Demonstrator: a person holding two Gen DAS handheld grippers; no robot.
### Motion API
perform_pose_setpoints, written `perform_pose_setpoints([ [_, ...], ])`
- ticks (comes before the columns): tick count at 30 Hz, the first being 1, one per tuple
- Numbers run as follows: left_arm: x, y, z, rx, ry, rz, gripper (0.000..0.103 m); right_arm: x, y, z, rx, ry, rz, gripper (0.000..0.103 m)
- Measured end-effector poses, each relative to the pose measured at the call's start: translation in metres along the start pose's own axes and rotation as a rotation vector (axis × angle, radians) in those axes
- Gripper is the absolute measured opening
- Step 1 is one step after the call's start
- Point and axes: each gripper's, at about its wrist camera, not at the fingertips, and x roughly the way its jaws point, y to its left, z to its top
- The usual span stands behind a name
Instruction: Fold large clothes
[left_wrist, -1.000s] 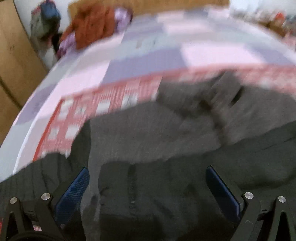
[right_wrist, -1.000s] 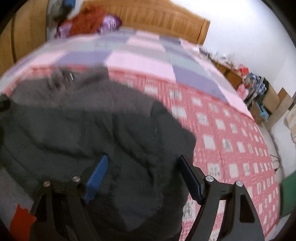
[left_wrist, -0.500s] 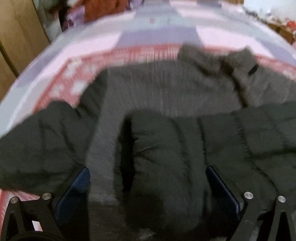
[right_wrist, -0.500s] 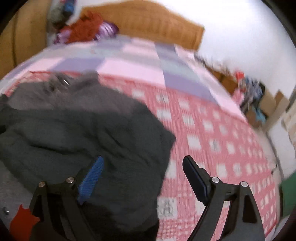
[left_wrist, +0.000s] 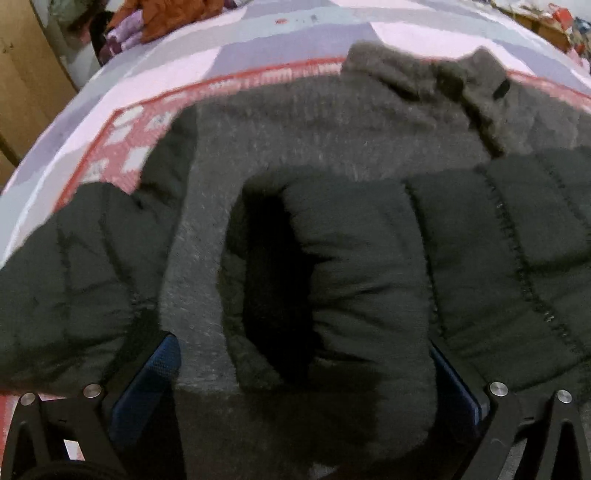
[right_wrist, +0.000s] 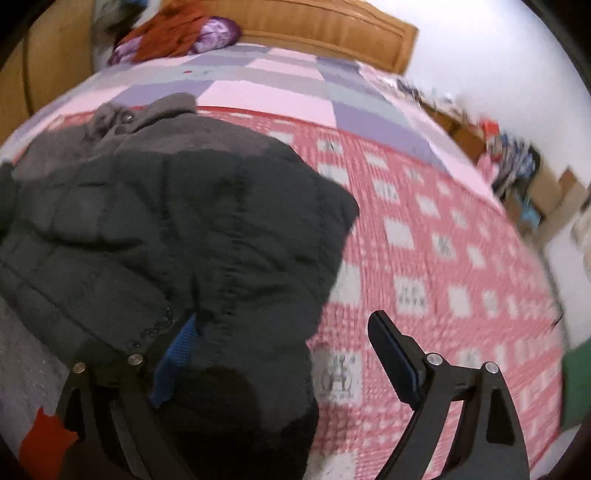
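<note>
Dark quilted padded jacket (left_wrist: 369, 258) now closer, sleeve folded over grey lining. Left claw (left_wrist: 303, 373) wide, straddling cuff; right claw (right_wrist: 280, 354) wide, empty.

Wooden headboard (right_wrist: 325, 40) against white wall (right_wrist: 480, 48); wooden wardrobe (left_wrist: 26, 77) left of it; cardboard boxes (right_wrist: 565, 192) far right.

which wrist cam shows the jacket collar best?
Left wrist: the collar sits near top center, both flaps and a dark tab visible. Right wrist shows it smaller, toward the upper left, with snap buttons visible.
</note>
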Motion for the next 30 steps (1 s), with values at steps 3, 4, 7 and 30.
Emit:
perform_pose_setpoints([
  [3, -0.026, 0.004, -0.001, -0.019, -0.074, -0.029, 0.103, -0.014, 0.008, 0.009, 0.006, -0.041, -0.013, 0.092],
  [4, -0.032, 0.004, -0.001, -0.022, -0.091, -0.038, 0.103, -0.016, 0.008, 0.014, 0.002, -0.062, -0.008, 0.092],
  [7, -0.034, 0.012, 0.000, -0.030, -0.117, -0.011, 0.103, -0.021, 0.022, 0.038, -0.015, -0.090, 0.013, 0.093],
  [30, -0.055, 0.111, -0.027, -0.300, -0.106, -0.057, 0.103, -0.052, 0.182, 0.066, -0.118, -0.148, 0.203, 0.093],
])
